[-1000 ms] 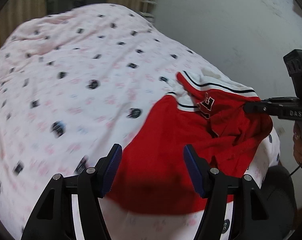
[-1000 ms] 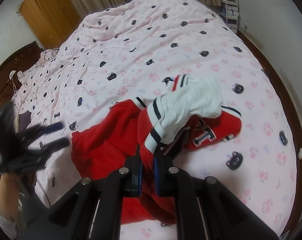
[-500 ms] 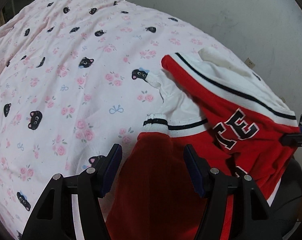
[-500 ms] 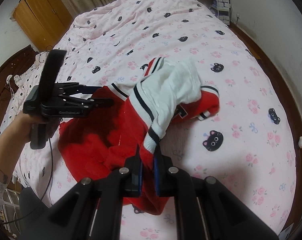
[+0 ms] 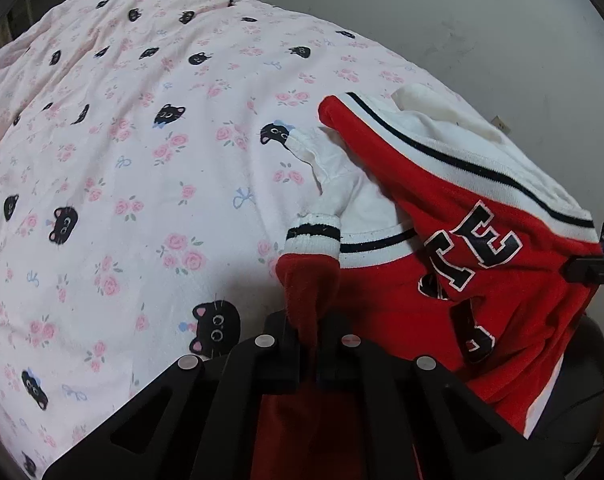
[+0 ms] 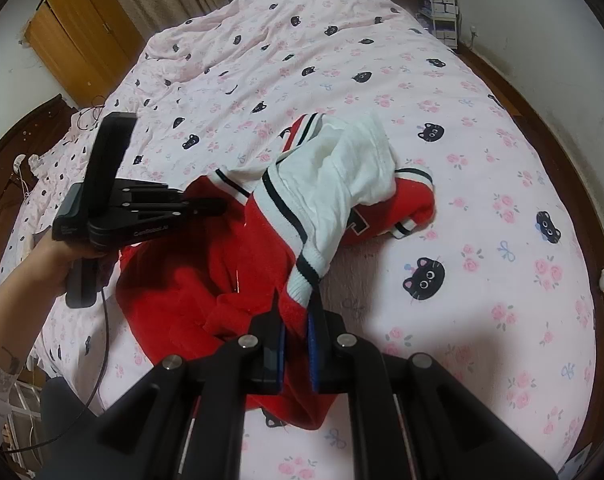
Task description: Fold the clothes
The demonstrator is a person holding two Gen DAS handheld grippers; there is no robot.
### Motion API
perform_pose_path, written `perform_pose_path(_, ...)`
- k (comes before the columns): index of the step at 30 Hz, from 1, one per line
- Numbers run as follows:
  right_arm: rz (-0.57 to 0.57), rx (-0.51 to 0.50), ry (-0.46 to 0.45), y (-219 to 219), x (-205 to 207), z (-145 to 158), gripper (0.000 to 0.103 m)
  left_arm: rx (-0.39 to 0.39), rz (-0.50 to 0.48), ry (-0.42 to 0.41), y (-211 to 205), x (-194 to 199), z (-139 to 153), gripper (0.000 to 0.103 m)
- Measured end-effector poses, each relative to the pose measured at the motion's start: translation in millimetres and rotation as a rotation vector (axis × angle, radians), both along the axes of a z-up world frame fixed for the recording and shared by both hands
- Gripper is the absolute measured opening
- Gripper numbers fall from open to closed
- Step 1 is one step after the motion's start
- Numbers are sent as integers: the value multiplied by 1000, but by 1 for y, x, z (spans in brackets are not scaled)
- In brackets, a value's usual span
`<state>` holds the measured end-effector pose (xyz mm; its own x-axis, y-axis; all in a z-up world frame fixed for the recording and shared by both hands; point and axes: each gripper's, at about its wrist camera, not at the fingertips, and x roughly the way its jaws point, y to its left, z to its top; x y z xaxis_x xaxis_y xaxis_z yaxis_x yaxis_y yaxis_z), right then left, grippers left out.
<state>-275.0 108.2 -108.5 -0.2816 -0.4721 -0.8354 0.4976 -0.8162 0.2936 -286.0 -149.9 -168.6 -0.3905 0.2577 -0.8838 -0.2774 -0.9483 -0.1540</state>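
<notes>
Crumpled on the pink cat-and-rose-print bedspread (image 6: 442, 80), the red fleece varsity jacket with white sleeves (image 5: 442, 280) is pinched by both the left gripper (image 5: 309, 354) and the right gripper (image 6: 294, 350), fingers clamped on red fabric.

jacket (image 5: 442, 320): you see fuzzy matt red fleece, ribbed knit trim
bedsheet (image 5: 141, 160): soft matt printed cotton
left gripper (image 5: 308, 354): matt black plastic
wardrobe (image 6: 81, 36): smooth wood

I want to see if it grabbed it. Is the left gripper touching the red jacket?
Touching. The left wrist view shows the left gripper shut on a fold of the red jacket.
</notes>
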Motion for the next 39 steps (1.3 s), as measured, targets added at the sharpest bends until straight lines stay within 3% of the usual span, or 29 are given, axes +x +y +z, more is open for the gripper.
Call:
perform_pose_path(5,-6,5,16,-4,4,7,9,25,84,34,-23,19,15,3)
perform_pose_path(11,15,23,28,-27,9,12,9,46,241,49,-83,50,28,3)
perform_pose_path(25,214,2,1,-144,60,2,9,89,593,132,-203,208,59,3)
perform_pose_path(33,304,-51,67,-179,110,29,9,58,661,249,-211,276,95,3)
perform_pose_path(39,314,10,4,-180,116,19,9,81,718,149,-211,281,72,3)
